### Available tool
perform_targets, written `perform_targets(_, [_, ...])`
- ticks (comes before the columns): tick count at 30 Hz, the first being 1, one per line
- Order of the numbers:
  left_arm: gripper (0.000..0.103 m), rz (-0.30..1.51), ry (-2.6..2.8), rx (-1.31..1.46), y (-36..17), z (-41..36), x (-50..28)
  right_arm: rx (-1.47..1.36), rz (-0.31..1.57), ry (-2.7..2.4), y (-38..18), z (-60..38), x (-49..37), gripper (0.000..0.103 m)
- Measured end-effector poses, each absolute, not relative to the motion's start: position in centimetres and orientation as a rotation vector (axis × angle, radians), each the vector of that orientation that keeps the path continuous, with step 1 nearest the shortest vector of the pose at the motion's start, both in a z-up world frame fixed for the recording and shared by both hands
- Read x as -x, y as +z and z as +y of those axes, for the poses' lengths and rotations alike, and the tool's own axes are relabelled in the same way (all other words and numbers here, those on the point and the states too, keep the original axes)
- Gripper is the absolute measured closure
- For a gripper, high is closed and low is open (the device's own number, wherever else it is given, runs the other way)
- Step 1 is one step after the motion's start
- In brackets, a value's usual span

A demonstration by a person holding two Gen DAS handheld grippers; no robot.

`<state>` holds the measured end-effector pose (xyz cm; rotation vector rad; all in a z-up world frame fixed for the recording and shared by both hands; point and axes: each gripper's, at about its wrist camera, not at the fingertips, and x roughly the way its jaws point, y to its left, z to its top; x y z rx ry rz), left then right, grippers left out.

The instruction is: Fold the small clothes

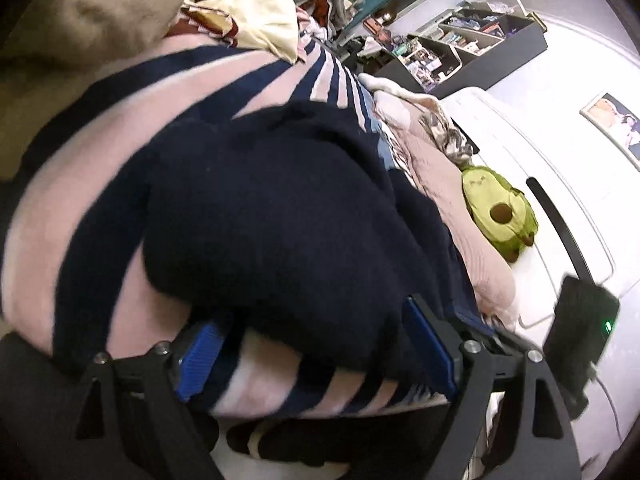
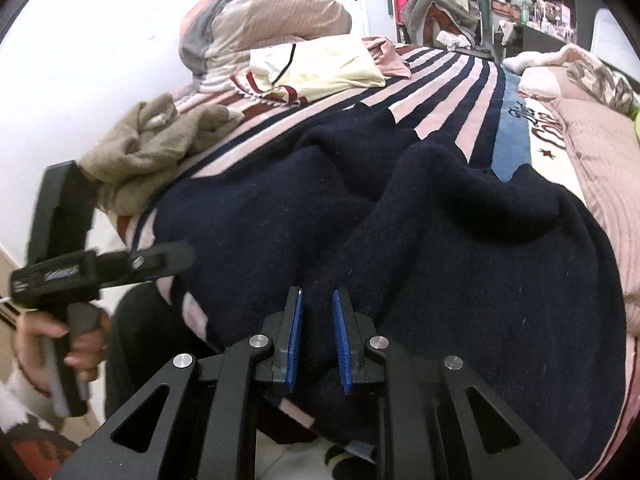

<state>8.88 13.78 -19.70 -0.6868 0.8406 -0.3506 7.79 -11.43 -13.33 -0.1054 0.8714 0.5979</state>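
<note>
A dark navy sweater (image 2: 440, 260) lies rumpled on a bed with a pink and navy striped blanket (image 2: 452, 76). My right gripper (image 2: 316, 294) is at the sweater's near edge, its blue pads shut on a raised fold of the navy knit. In the right wrist view a hand holds the left gripper at the left, one of its fingers (image 2: 168, 258) against the sweater's left edge. In the left wrist view the left gripper (image 1: 312, 320) stands wide open, with the sweater (image 1: 280, 208) bulging just ahead of the pads and nothing pinched.
A beige garment (image 2: 148, 148) is bunched at the bed's left edge. A cream garment (image 2: 328, 64) and a rolled duvet (image 2: 256, 16) lie at the far end. A pink quilt (image 2: 600, 152), an avocado plush (image 1: 496, 208) and a black device (image 1: 580, 320) sit to the right.
</note>
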Motion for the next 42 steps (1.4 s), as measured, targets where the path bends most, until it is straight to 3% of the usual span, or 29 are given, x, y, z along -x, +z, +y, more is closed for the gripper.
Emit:
perform_targets(3, [0.026, 0.83, -0.324, 0.693, -19.7, 13.5, -10.6, 0.051, 0.862, 0.631, -12.9, -12.3, -7.4, 0.09])
perform_targets(5, [0.049, 0.828, -0.289, 0.684, -19.9, 13.3, -11.7, 0.034, 0.858, 0.641, -12.7, -12.6, -7.2, 0.09])
perform_targets(8, [0.068, 0.813, -0.289, 0.676, -19.6, 13.1, -12.6, 0.033, 0.859, 0.65, -12.6, -12.8, -7.0, 0.09])
perform_targets(11, [0.075, 0.758, -0.312, 0.579, -17.5, 12.1, -12.5, 0.026, 0.864, 0.658, -12.7, -13.1, -6.9, 0.09])
perform_targets(21, [0.077, 0.585, -0.453, 0.316, -9.8, 6.1, -11.9, -0.05, 0.863, 0.669, -13.3, -14.9, -7.3, 0.088])
perform_targets(25, [0.078, 0.544, -0.502, 0.238, -7.5, 3.2, -11.6, -0.095, 0.827, 0.664, -12.6, -17.2, -7.2, 0.079])
perform_targets(29, [0.079, 0.528, -0.563, 0.154, -6.1, -1.1, -11.8, -0.141, 0.759, 0.593, -11.2, -21.8, -7.0, 0.079])
perform_targets(36, [0.08, 0.583, -0.695, 0.024, -6.6, -9.9, -11.9, -0.207, 0.64, 0.413, -9.1, -30.5, -6.0, 0.078])
perform_targets(42, [0.079, 0.725, -0.779, -0.119, -11.2, -17.1, -11.4, -0.257, 0.609, 0.286, -9.4, -35.7, -4.5, 0.075])
